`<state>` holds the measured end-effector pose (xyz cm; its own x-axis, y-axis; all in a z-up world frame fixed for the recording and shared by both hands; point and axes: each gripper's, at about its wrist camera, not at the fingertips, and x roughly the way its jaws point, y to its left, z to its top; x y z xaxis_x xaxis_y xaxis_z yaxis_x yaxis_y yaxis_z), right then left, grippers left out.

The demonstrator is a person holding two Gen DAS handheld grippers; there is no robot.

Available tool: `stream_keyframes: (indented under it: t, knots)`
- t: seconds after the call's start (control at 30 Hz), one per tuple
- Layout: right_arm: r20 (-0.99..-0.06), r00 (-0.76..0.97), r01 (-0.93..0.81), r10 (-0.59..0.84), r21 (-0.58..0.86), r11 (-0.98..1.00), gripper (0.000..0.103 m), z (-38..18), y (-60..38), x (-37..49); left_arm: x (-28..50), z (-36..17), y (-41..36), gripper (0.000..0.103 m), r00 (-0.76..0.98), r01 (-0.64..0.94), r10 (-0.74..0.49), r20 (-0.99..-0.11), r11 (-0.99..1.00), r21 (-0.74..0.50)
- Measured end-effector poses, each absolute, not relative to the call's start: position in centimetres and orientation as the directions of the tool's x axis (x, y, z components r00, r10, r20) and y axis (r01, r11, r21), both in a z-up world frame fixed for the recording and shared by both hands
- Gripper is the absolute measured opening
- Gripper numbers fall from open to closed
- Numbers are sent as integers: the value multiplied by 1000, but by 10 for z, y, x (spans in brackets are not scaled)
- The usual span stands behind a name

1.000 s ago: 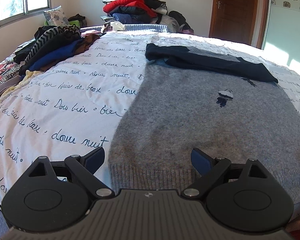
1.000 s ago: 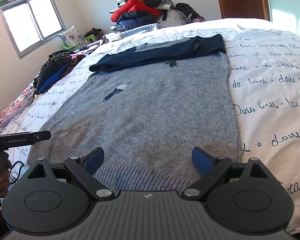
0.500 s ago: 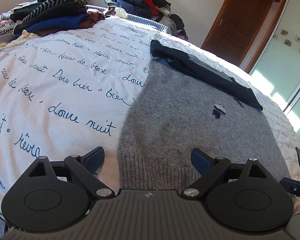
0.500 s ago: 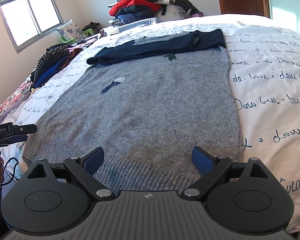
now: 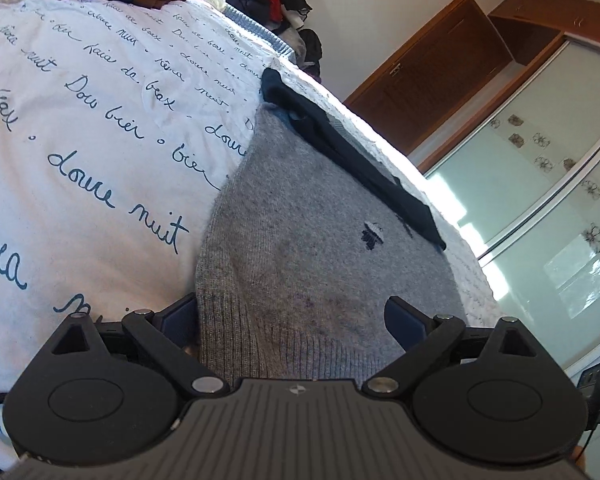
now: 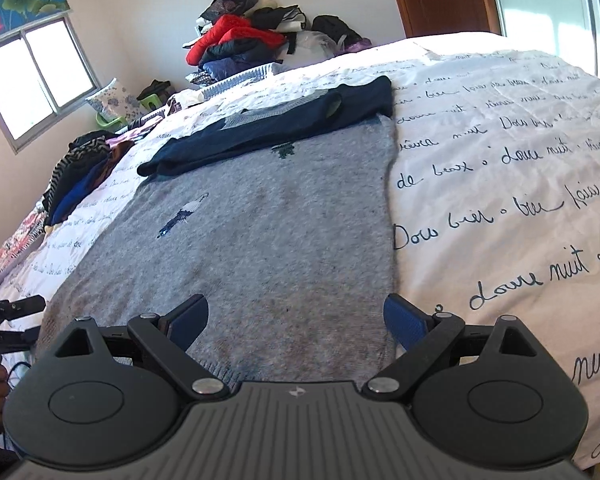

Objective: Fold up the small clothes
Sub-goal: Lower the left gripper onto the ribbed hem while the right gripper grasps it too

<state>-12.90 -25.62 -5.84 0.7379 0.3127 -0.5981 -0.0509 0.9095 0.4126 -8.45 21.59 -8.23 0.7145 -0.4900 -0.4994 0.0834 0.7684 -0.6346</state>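
Both grippers have come closer to the sweater's hem than a second ago, and the left one has rolled, so its view now tilts steeply. On the bed (image 6: pixel 500 168), whose white cover carries blue script, the grey sweater (image 6: pixel 268 232) lies flat with its navy sleeves (image 6: pixel 268 132) folded across the top and its ribbed hem nearest the cameras.

Left gripper (image 5: pixel 290 316): its jaws stand wide apart, astride the hem's left corner. The sweater's side edge runs just beside the left finger (image 5: pixel 180 314), which sits over the cover; the right finger (image 5: pixel 404 320) lies over grey knit. Whether either pad touches the cloth cannot be told.

Right gripper (image 6: pixel 296 320): likewise spread wide, at the hem's right corner. Its left finger (image 6: pixel 188 322) is over the knit, and the right finger (image 6: pixel 406 322) is at the sweater's side edge, over the cover.

Only the right view shows the window (image 6: pixel 32 76), the clothes stack (image 6: pixel 80 176) along the bed's left side, the whole heap (image 6: pixel 240 44) by the wall, and the left gripper at the far lower left. Only the left view shows the glazed wardrobe doors (image 5: pixel 540 184).
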Motion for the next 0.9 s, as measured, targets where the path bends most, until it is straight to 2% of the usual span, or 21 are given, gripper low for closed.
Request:
stream_keyframes:
  t: [0.13, 0.27, 0.3, 0.37, 0.53, 0.77, 0.83, 0.9]
  knots:
    - [-586, 720, -54, 371, 486, 872, 95, -64, -273, -126, -79, -88, 226, 94, 703, 94, -563, -434, 680, -727]
    - [-546, 701, -60, 459, 596, 800, 95, -74, -296, -127, -75, -89, 228, 94, 699, 103, -586, -409, 649, -754]
    - [-537, 694, -64, 480, 618, 784, 95, -76, -301, -127, -76, -89, 228, 92, 699, 108, -587, -408, 650, -752]
    - [-522, 679, -70, 516, 654, 754, 95, -81, -309, -129, -76, -90, 228, 82, 694, 112, -593, -409, 650, -752]
    - [-490, 642, -85, 590, 719, 690, 95, -92, -325, -134, -80, -93, 232, 76, 678, 134, -616, -401, 640, -757]
    - [-375, 583, -146, 721, 824, 547, 95, -103, -334, -146, -84, -96, 229, 71, 646, 187, -643, -411, 655, -732]
    - [-373, 558, -151, 742, 833, 532, 91, -108, -329, -149, -84, -97, 230, 68, 644, 188, -643, -413, 657, -730]
    - [-378, 534, -143, 756, 841, 522, 70, -114, -324, -149, -83, -98, 230, 65, 643, 185, -643, -416, 657, -731]
